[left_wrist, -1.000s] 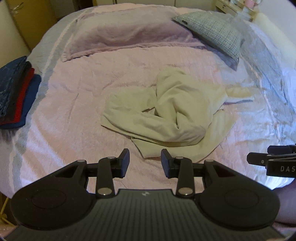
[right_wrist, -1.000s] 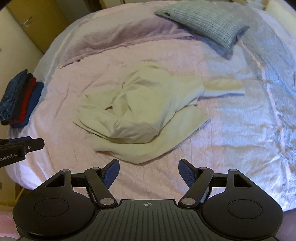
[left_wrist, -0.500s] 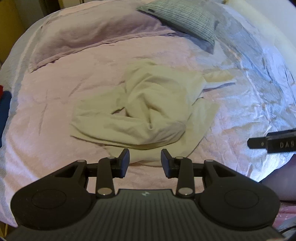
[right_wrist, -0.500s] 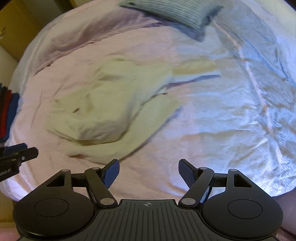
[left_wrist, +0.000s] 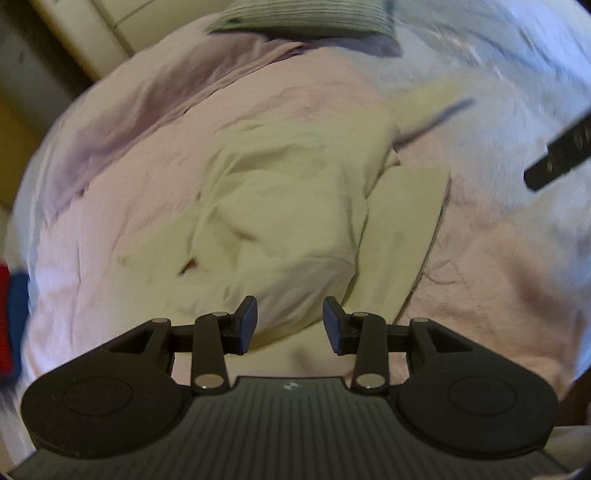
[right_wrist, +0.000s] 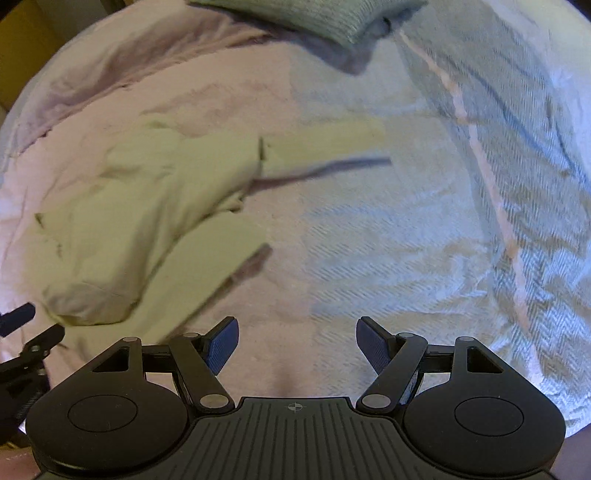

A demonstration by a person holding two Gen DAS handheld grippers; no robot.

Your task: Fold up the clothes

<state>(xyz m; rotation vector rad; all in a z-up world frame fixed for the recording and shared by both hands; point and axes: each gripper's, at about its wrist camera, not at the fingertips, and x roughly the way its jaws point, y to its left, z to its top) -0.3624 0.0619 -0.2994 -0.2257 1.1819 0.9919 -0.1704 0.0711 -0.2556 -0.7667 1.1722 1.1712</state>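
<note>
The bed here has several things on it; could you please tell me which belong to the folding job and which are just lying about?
Part of the job:
- crumpled cream garment, not yet folded
- left gripper, open, over its near edge
- right gripper, open, over bare bedspread

Just lying about:
- grey patterned pillow
- red and blue fabric at the bed's left edge

Dim, motion-blurred fisheye views, bluish daylight from the right, dark curved edges
</note>
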